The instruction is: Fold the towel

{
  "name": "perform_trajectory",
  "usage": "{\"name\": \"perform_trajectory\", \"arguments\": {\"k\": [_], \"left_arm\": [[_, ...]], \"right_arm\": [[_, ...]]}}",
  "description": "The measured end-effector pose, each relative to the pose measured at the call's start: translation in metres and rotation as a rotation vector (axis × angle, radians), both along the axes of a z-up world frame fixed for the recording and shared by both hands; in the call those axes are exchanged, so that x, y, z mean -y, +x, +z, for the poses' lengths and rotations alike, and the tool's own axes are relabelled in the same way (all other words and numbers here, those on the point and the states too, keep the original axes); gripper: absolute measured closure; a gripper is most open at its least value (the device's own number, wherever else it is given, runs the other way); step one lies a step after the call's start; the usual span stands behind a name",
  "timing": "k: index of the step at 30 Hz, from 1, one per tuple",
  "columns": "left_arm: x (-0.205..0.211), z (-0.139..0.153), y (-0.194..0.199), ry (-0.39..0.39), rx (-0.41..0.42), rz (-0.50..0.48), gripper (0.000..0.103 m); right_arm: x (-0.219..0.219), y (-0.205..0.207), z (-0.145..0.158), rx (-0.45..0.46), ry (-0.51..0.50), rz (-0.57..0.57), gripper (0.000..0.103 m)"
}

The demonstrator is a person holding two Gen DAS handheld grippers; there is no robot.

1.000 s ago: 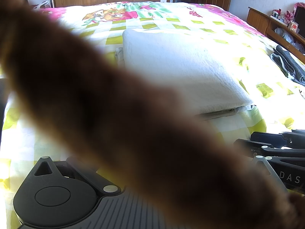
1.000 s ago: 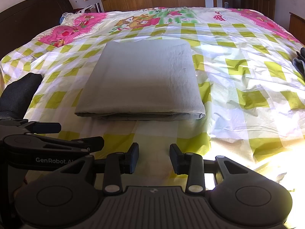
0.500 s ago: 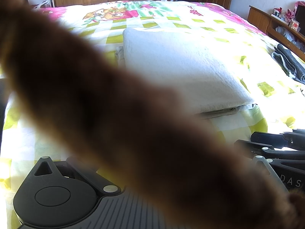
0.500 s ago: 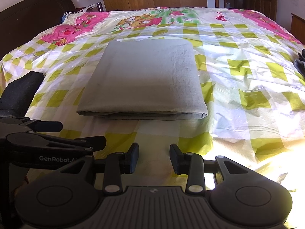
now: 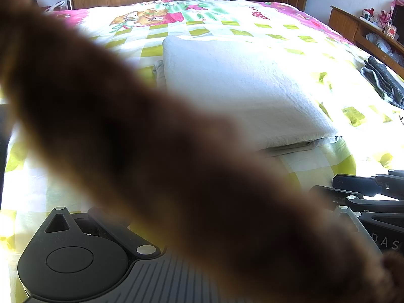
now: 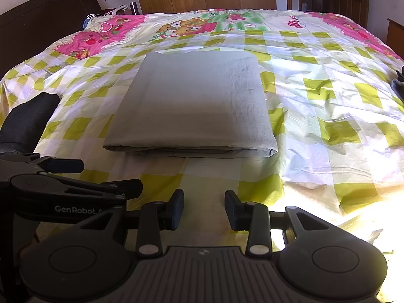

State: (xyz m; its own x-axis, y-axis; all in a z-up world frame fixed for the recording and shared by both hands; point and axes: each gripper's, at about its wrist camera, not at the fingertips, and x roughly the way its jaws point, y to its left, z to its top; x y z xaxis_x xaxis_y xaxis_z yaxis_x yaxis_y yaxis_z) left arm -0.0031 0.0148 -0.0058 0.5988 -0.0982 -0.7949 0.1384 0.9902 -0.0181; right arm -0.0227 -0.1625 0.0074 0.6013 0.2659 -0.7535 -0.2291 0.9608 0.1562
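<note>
A grey towel [image 6: 192, 106], folded into a flat rectangle, lies in the middle of the bed; in the left wrist view the towel [image 5: 240, 88] looks white in the sun. My right gripper [image 6: 204, 208] stands open just short of the towel's near edge, with only bedspread between its pads. My left gripper [image 6: 108, 175] shows side-on at the left, close beside the right one. In the left wrist view a blurred brown shape [image 5: 151, 151] close to the lens hides its fingertips. The right gripper's fingers [image 5: 358, 181] show at that view's right edge.
The bed carries a green-checked bedspread [image 6: 328, 101] with pink cartoon borders. Dark grey cloths [image 5: 381, 83] lie near its right side, below a wooden shelf [image 5: 353, 27]. A dark headboard [image 6: 38, 25] stands at the left, wooden wardrobes at the back. A dark rounded shape [image 6: 27, 118] sits behind the left gripper.
</note>
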Motion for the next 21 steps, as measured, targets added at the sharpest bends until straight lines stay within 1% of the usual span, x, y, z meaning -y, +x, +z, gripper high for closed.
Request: {"name": "perform_trajectory", "arguments": {"k": [21], "left_arm": [[-0.0002, 0.0, -0.0001, 0.005, 0.002, 0.0, 0.001]], "right_arm": [[-0.0005, 0.0004, 0.0001, 0.001, -0.002, 0.001, 0.054]]}}
